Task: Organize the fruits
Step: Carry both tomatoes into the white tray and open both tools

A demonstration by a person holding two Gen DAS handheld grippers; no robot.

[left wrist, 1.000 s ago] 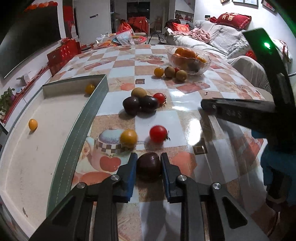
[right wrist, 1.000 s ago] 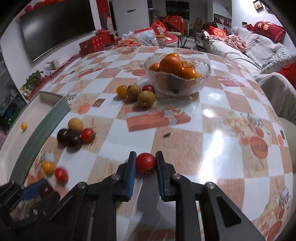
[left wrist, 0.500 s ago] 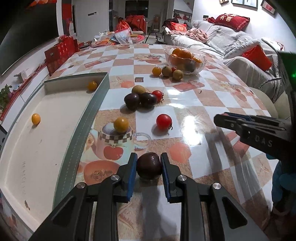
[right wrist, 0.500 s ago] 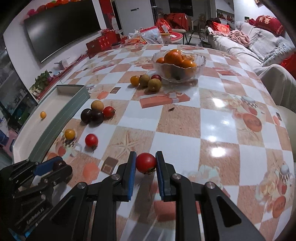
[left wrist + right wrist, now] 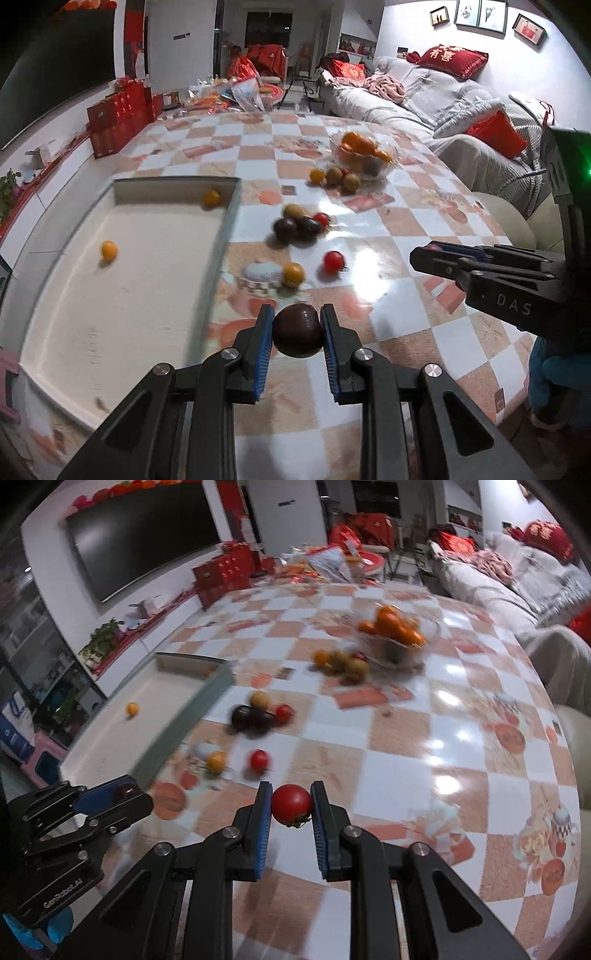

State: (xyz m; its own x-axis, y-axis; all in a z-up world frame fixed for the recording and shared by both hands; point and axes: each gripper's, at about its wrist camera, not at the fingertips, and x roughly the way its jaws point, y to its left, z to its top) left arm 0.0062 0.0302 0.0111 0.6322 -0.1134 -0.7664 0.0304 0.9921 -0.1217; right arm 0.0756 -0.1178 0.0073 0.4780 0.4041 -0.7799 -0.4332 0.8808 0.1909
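Note:
My left gripper (image 5: 297,334) is shut on a dark purple fruit (image 5: 297,332) and holds it above the checkered table, just right of the white tray (image 5: 122,280). My right gripper (image 5: 291,805) is shut on a red tomato (image 5: 291,804), also lifted off the table. In the left wrist view the right gripper (image 5: 424,254) reaches in from the right; in the right wrist view the left gripper (image 5: 125,794) shows at lower left with the dark fruit in it. Two small orange fruits (image 5: 109,249) (image 5: 211,197) lie in the tray.
Loose on the table lie a red tomato (image 5: 333,260), a yellow fruit (image 5: 293,274), and a cluster of dark and brown fruits (image 5: 297,225). A glass bowl of oranges (image 5: 364,153) stands farther back with three small fruits (image 5: 334,176) beside it. A sofa (image 5: 461,122) runs along the right.
Both grippers have risen off the table and pulled back, each carrying its fruit. The table and tray look smaller and farther away.

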